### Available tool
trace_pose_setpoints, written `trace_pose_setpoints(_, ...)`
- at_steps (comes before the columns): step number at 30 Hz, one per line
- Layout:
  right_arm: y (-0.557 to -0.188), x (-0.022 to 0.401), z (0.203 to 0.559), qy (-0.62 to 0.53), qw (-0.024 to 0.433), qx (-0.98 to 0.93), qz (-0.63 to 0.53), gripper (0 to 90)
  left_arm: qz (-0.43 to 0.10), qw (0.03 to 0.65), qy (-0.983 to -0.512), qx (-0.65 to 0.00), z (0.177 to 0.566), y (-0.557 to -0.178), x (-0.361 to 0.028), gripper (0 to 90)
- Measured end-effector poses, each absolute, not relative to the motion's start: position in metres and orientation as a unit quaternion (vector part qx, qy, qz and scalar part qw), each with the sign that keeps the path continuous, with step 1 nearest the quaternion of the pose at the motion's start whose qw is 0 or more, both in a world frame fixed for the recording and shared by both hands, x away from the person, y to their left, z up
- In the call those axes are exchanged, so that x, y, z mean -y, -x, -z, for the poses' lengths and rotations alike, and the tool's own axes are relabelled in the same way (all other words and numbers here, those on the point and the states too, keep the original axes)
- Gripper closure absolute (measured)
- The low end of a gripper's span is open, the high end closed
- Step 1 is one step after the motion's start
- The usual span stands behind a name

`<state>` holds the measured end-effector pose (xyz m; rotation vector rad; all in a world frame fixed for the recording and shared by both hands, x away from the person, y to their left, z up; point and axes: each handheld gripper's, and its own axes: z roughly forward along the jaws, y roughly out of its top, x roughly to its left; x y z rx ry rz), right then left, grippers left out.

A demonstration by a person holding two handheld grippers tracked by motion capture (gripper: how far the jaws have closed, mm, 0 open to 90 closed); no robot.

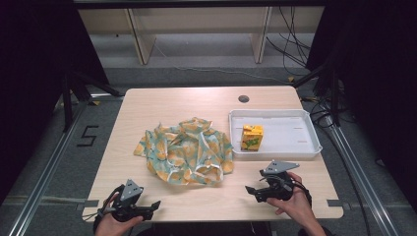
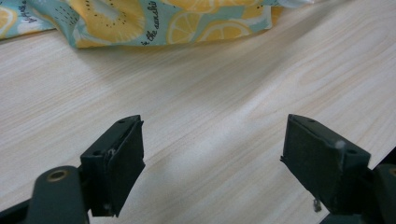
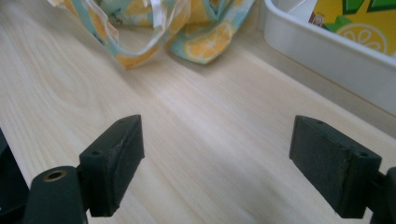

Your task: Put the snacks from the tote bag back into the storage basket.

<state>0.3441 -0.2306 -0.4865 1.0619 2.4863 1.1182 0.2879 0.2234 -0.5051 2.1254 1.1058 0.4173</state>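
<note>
Lemon-print bag (image 1: 186, 151): crumpled, ahead between my left gripper (image 1: 153, 205) and right gripper (image 1: 252, 191), nearer the right; both released, empty.

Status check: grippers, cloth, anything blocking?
Left gripper open, empty. Right gripper open, empty. Lemon-print cloth crumpled mid-table, untouched. Nothing blocking; carton sits in tray.

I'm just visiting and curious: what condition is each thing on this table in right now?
Lemon-print cloth bag: crumpled in a heap mid-table, untouched.
Juice carton: upright inside the tray.
White tray: flat on the table, holding the carton.
Left hand-held gripper: jaws open, nothing between them.
Right hand-held gripper: jaws open, nothing between them.
</note>
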Motion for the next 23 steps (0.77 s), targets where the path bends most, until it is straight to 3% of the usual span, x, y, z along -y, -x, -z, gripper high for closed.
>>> trace_pose_setpoints(23, -0.334, 0.238, 0.496, -0.359, 0.114, -0.851, -0.367, 17.1, -0.169, 0.348, -0.815, -0.432, 0.506, -0.289, -0.223, 20.1)
